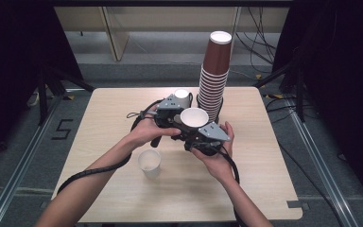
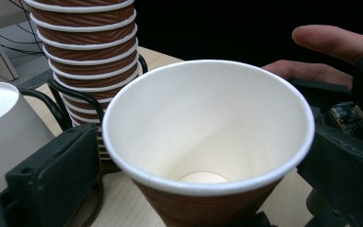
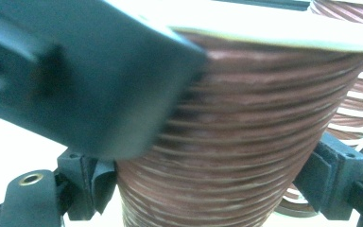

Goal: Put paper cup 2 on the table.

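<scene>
Right gripper [image 1: 202, 134] pinches the cup [image 1: 194, 117] by its ribbed wall; left gripper [image 1: 163, 115] jaws spread, cup loose between them. Risk: a harder squeeze dents the paper, or a tilt slips it toward the stack [image 1: 214, 78] just beyond.

A brown ribbed paper cup [image 1: 194, 118] with a white rolled rim and a plain white inside is held upright above the worktop [image 1: 123, 113], mouth up and empty. In the left gripper view its open mouth [image 2: 208, 127] is seen from above, with the round white bottom visible deep inside. In the right gripper view its ridged brown wall [image 3: 246, 142] is seen close up, tapering downward below the white rim. It is positioned just in front of the tall stack of matching brown cups [image 1: 214, 75], apart from it.
</scene>
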